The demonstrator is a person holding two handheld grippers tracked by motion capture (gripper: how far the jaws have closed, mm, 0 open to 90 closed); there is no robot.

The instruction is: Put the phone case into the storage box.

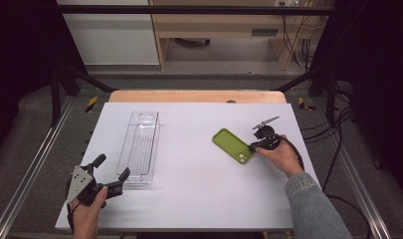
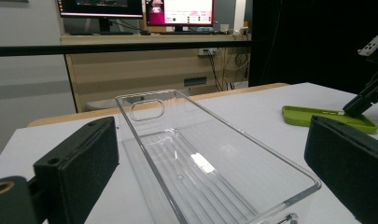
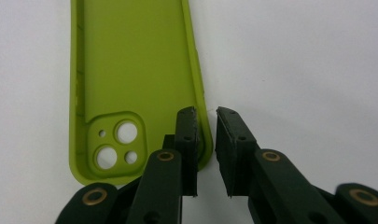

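Where the right tongs straddle the side wall of the green phone case, contact of the pads too close to call; jaws narrowed, slim gap showing. Case open side up, camera cutout near the tongs, flat on the white desk, right of the clear tray. Left tongs spread wide, empty, beside the tray's near end.
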